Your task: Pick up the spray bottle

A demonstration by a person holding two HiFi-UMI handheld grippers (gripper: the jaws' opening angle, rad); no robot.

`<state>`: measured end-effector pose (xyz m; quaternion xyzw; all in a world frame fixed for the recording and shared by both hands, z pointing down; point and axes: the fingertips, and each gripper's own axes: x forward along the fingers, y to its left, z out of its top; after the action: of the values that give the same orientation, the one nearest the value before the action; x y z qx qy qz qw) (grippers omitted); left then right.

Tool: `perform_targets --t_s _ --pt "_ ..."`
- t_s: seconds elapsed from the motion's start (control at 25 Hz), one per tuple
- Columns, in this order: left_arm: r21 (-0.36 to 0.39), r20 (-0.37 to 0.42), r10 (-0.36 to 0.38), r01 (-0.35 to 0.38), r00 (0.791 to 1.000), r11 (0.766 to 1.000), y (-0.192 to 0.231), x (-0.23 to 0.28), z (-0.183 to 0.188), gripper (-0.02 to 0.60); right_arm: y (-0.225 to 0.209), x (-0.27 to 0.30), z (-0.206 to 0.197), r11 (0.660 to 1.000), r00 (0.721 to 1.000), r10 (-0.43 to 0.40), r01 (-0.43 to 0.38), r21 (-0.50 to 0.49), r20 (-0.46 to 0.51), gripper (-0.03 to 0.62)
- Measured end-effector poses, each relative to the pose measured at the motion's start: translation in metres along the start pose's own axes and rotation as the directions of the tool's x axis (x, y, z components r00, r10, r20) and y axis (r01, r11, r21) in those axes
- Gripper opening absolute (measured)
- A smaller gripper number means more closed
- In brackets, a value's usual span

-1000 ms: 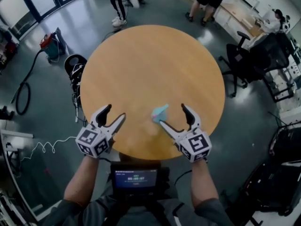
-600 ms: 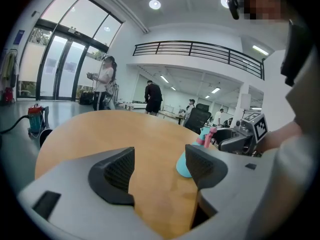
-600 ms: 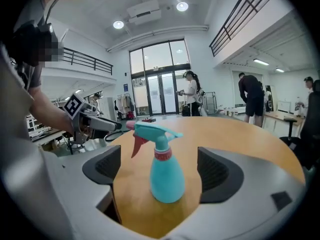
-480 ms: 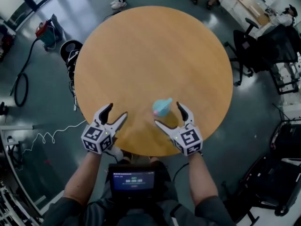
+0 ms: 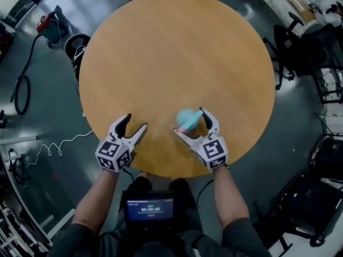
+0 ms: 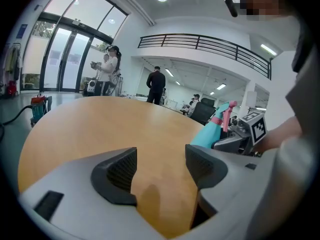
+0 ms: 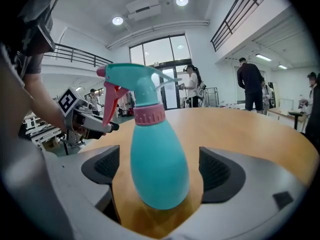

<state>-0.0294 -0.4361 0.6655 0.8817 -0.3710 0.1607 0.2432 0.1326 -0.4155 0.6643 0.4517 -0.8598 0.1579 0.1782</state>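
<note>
A teal spray bottle (image 5: pixel 187 119) with a pink collar and trigger stands upright near the front edge of the round wooden table (image 5: pixel 177 47). My right gripper (image 5: pixel 191 122) is open, its jaws have just been opening, and the bottle (image 7: pixel 157 164) stands between them. There is a gap between the bottle and each pad (image 7: pixel 107 166). My left gripper (image 5: pixel 135 122) hovers over the table to the bottle's left. It is open, its jaws have just been opening, and nothing is between them. In the left gripper view the bottle (image 6: pixel 210 131) shows at the right, beside the right gripper (image 6: pixel 245 131).
Black office chairs (image 5: pixel 292 47) stand right of the table. A red vacuum (image 5: pixel 51 28) with hose and cables lies on the floor at the left. A small screen (image 5: pixel 150 205) hangs at the person's chest. People (image 6: pixel 156 84) stand beyond the table's far edge.
Both grippers have sunk towards the table. The right gripper has come forward, so the bottle now stands between its jaws instead of ahead of its left fingertip.
</note>
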Motion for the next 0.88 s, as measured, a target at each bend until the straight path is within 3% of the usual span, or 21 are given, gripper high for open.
perform_targets --t_s 0.36,0.64,0.8,0.88 --pt "-0.017 -0.005 -0.014 0.013 1.000 1.000 0.007 0.011 -0.001 0.295 0.005 0.032 -0.002 0.998 0.999 0.025 -0.023 -0.063 0.030 0.489" --pt "-0.035 0.003 -0.009 0.009 1.000 0.999 0.012 0.007 0.000 0.295 0.004 0.044 -0.007 0.994 1.000 0.002 -0.003 -0.113 -0.006 0.489" --pt "-0.044 0.038 -0.008 0.010 0.999 0.999 0.013 0.003 0.010 0.233 0.004 0.044 -0.004 0.996 1.000 -0.022 0.020 -0.088 -0.022 0.462" --pt "-0.040 0.054 -0.008 0.010 0.998 0.999 0.013 0.001 0.016 0.233 0.003 0.043 -0.004 0.997 1.000 -0.027 0.026 -0.077 -0.015 0.444"
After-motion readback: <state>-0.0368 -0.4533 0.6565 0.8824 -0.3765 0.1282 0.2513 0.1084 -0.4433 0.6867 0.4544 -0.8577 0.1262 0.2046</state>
